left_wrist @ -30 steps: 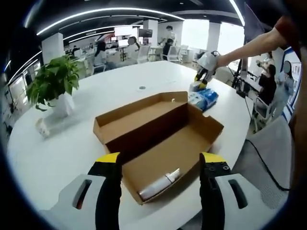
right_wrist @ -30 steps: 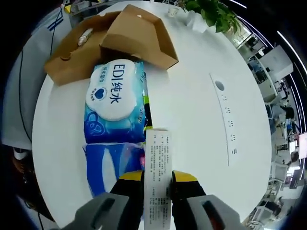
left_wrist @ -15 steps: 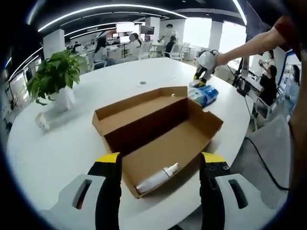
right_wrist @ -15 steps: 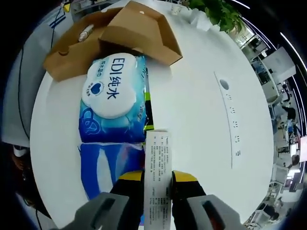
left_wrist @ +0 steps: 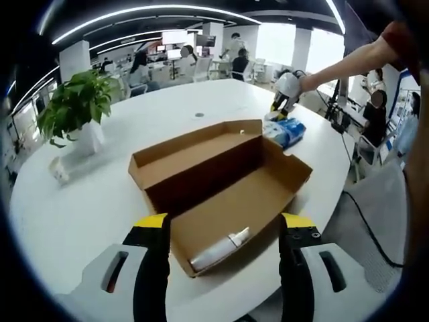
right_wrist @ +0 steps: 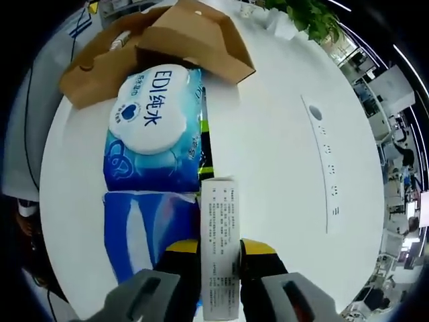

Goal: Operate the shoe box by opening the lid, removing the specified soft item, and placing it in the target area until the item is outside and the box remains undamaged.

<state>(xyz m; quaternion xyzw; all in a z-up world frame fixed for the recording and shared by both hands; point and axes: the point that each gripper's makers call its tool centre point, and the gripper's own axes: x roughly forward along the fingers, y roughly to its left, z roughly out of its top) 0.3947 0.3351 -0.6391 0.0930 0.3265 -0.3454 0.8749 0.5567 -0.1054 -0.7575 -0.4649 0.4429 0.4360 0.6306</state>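
**Wipes set down past the box, right jaws clamped on a white carton**

Since half a second ago little has shifted: in the right gripper view the wipes pack (right_wrist: 153,131) has slid slightly toward the upper left of the frame, which we read as our hand moving, not the pack.

Our right gripper (right_wrist: 220,249) is clenched on a slim white carton (right_wrist: 220,248) printed with small text, which runs up the bottom centre of that view. The wipes pack, the soft item as we judge it, lies on the white table (right_wrist: 268,154) just beside the carton, outside the shoe box (right_wrist: 181,33) at the upper left.

In the left gripper view our left gripper (left_wrist: 222,231) hovers with jaws spread and nothing between them, over the near end of the opened shoe box (left_wrist: 221,181) at centre frame. A small white bottle (left_wrist: 216,249) remains inside, lower centre. The right gripper (left_wrist: 280,102) shows at the upper right beside the wipes pack (left_wrist: 284,132).

We judge the placing step nearly finished. Next, the right jaws need to let go of the carton gently and lift away without dragging the pack or knocking the box.
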